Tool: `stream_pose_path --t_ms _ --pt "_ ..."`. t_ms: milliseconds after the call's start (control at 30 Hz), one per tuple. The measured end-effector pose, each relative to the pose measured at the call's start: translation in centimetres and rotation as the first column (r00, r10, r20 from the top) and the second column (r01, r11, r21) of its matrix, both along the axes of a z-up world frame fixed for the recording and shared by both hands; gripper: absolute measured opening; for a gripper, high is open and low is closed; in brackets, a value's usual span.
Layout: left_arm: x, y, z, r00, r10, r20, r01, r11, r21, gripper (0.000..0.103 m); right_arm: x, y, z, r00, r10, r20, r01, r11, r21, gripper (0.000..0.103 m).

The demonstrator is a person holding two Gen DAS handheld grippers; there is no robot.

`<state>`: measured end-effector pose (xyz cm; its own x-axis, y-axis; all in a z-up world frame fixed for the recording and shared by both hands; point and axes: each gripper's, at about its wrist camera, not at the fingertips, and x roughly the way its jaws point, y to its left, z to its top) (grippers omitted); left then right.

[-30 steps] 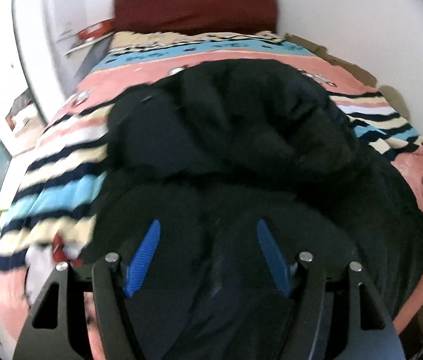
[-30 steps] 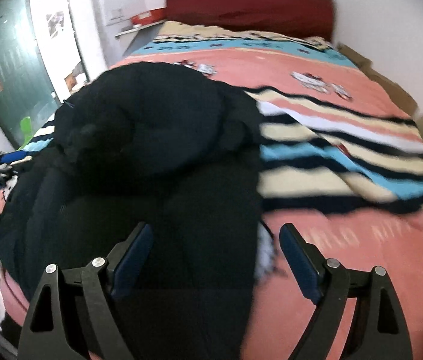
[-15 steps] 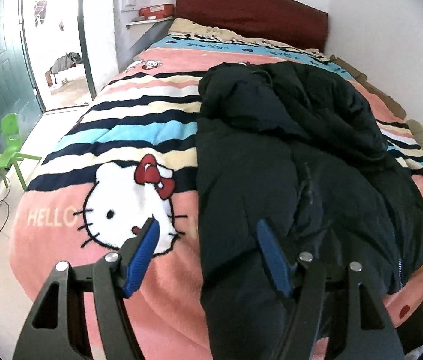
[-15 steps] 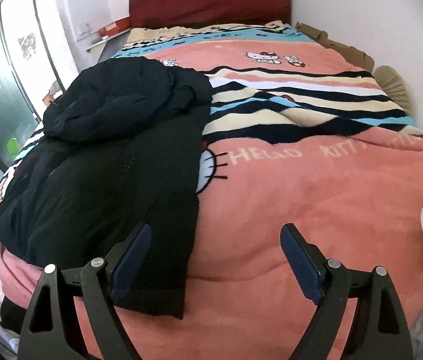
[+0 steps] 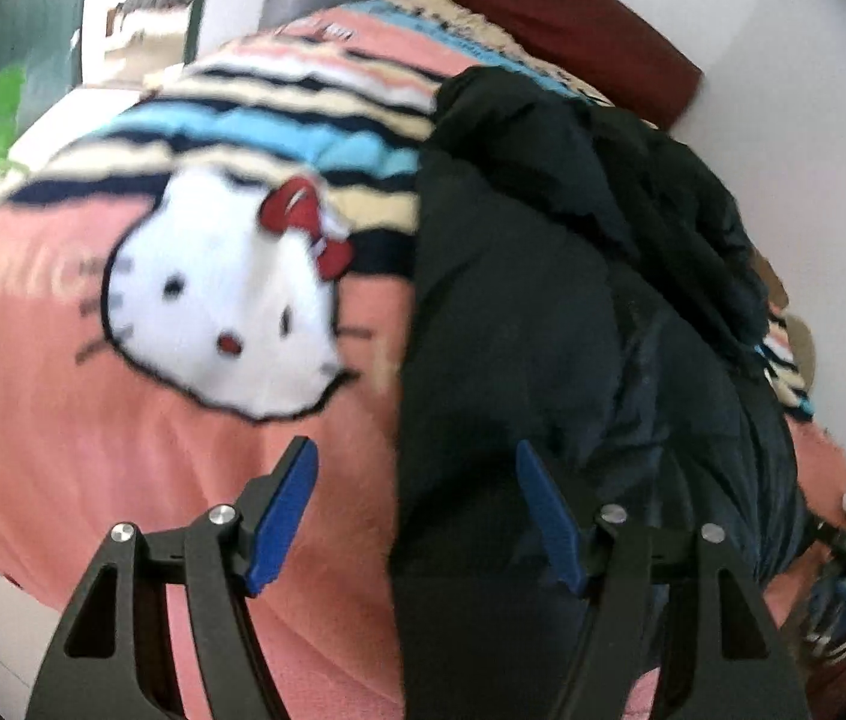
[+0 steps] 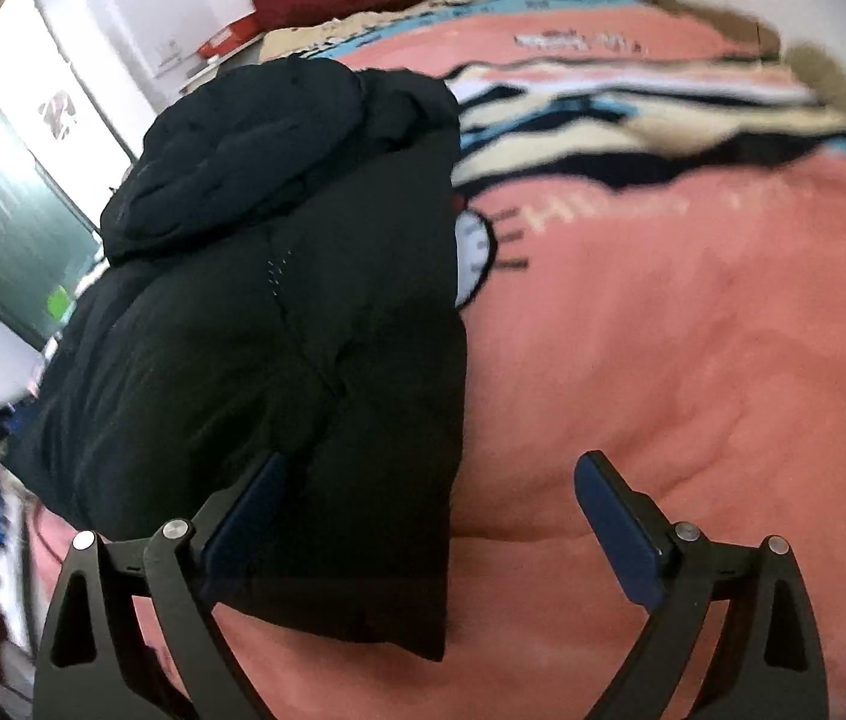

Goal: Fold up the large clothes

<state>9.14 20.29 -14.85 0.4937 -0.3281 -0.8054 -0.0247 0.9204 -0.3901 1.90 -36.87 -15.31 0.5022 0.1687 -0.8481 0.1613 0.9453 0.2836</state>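
Bed (image 6: 693, 360) carries black coat (image 6: 279, 330) near its foot edge (bunched); both hand-held grippers, left (image 5: 417, 510) and right (image 6: 429, 522), gape empty. Pinch hem corners squarely.

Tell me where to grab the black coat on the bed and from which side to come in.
Take the black coat at its near hem corner, coming in from the foot of the bed. That edge lies flat and free on the pink blanket, while the far end is bunched up. Both grippers are open.
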Motion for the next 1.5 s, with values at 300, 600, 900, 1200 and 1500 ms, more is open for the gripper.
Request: stream_pose_path --t_ms 300,600,900,1200,1500 --pt "-0.6 0.6 -2.8 0.998 -0.026 -0.05 0.01 0.954 -0.299 0.067 1.0 1.7 -2.0 0.992 0.115 -0.06 -0.109 0.99 0.095 0.096" --pt "-2.0 0.0 -3.9 0.994 -0.079 -0.071 0.034 0.87 -0.493 0.067 1.2 4.5 -3.0 0.973 0.224 -0.063 -0.209 0.961 0.181 0.096" --pt "-2.1 -2.2 -3.0 0.993 -0.116 -0.022 0.089 0.858 -0.506 0.067 1.2 3.8 -3.6 0.98 0.193 -0.05 -0.171 0.945 0.28 0.074" --pt "-2.9 -4.2 -2.7 0.991 -0.126 -0.042 0.1 0.918 -0.385 0.06 0.8 2.8 -4.4 0.986 0.167 -0.026 -0.143 0.909 0.391 0.06" --pt "-2.9 -5.5 -1.2 0.992 -0.125 -0.008 0.115 0.93 -0.348 0.029 1.0 2.9 -4.8 0.995 0.092 0.028 -0.094 0.875 0.476 0.031"
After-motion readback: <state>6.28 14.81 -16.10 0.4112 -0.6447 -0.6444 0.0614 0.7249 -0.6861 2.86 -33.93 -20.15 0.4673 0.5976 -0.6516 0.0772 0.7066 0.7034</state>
